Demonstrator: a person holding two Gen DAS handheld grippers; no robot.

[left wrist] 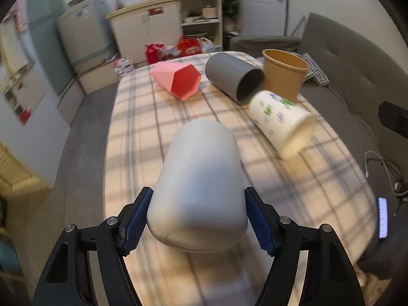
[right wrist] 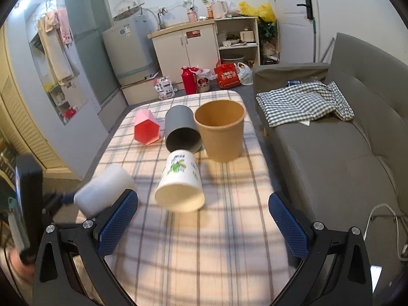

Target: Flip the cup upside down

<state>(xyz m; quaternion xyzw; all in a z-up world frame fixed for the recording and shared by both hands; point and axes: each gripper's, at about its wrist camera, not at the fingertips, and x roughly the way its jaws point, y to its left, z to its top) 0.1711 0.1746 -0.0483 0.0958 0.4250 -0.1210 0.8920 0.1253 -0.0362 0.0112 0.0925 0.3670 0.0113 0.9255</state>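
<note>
My left gripper [left wrist: 197,219] is shut on a plain white cup [left wrist: 200,183], held on its side above the plaid-covered table [left wrist: 142,117], its closed end pointing away. The same white cup [right wrist: 104,188] shows at the left of the right wrist view. My right gripper [right wrist: 204,219] is open and empty, above the near part of the table, just behind a white printed paper cup [right wrist: 179,183] that lies on its side with its mouth toward me. That cup also shows in the left wrist view [left wrist: 280,119].
A pink hexagonal cup [right wrist: 147,127] and a grey cup [right wrist: 181,128] lie on their sides at the far end. A brown paper tub [right wrist: 220,131] stands upright beside them. A grey sofa [right wrist: 331,148] with a checked cloth [right wrist: 303,102] runs along the right.
</note>
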